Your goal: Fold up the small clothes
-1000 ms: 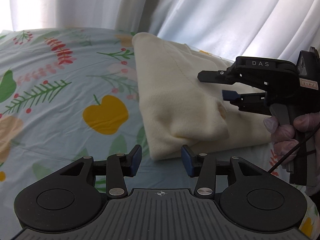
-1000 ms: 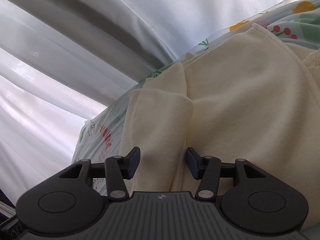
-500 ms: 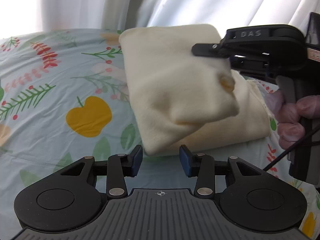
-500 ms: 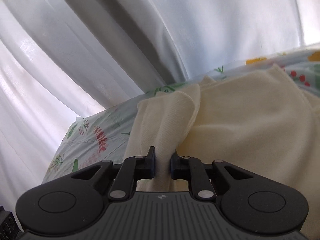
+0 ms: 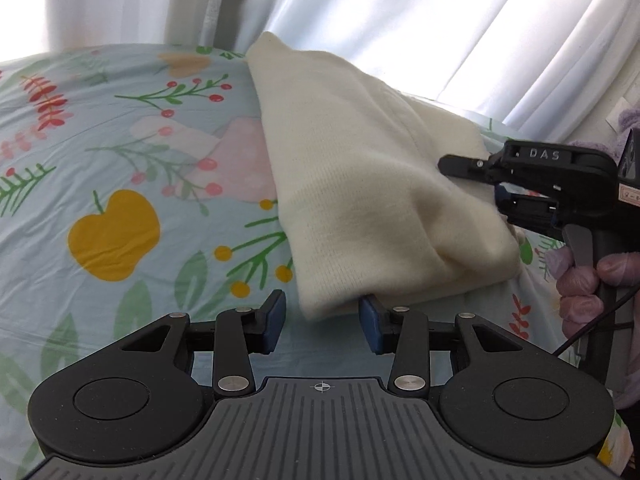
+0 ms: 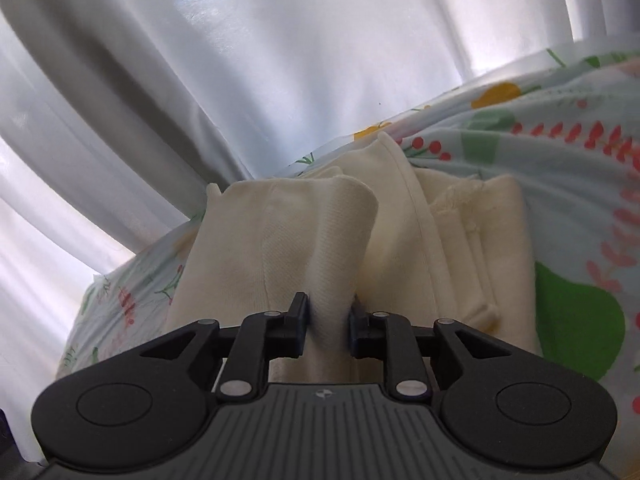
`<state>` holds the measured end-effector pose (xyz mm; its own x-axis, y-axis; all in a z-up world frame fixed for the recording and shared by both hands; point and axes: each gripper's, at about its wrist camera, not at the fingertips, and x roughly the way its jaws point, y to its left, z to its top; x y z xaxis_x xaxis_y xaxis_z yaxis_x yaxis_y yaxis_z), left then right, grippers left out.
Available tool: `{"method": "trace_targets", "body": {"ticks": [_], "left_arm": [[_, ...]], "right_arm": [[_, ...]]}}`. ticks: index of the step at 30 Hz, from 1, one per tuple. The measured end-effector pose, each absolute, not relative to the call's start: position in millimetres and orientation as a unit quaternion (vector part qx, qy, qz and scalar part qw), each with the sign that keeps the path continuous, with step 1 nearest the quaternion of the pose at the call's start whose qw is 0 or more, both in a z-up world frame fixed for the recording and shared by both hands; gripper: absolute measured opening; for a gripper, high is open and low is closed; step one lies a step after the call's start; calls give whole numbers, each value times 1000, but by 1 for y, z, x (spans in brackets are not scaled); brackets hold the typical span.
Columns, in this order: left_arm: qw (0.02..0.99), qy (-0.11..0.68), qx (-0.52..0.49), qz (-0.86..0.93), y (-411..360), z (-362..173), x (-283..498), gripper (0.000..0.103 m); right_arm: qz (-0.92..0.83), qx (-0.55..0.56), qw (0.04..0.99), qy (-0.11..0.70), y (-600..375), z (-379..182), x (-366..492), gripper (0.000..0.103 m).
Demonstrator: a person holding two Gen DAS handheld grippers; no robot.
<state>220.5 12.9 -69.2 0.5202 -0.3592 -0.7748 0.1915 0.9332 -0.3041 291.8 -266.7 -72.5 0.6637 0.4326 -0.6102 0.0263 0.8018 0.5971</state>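
Left wrist view: cream knitted garment, folded into a thick bundle (image 5: 372, 184), lying on pale blue bedsheet with printed fruit and sprigs (image 5: 120, 184). Left gripper, black with blue pads (image 5: 322, 324), jaws spread wide, nothing between them; near corner of bundle just above and between the fingertips (image 5: 370, 312), contact not determinable. Right gripper, black, marked "DAS" (image 5: 480, 182), entering from right side of bundle, pads buried in the fabric. Gloved right hand (image 5: 588, 280) on its handle. White pleated curtain (image 5: 400, 20) behind bed.

Right wrist view: right gripper (image 6: 329, 322) jaws drawn close, pinching a raised fold of the cream garment (image 6: 288, 240) between both pads. Further layers with a seamed edge lying flat to the right, on the sheet (image 6: 568, 184). Curtain (image 6: 240, 60) filling upper frame.
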Motion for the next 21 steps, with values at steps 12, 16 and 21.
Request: {"method": "trace_targets", "body": {"ticks": [12, 16, 21], "left_arm": [[870, 464, -78, -148, 5, -68, 223, 46], [869, 465, -77, -151, 4, -66, 221, 50], [866, 470, -66, -156, 1, -65, 219, 49]], "right_arm": [[93, 135, 943, 290, -232, -17, 278, 12], [51, 115, 947, 294, -252, -21, 282, 12], [-5, 93, 933, 347, -271, -55, 291, 21]]}}
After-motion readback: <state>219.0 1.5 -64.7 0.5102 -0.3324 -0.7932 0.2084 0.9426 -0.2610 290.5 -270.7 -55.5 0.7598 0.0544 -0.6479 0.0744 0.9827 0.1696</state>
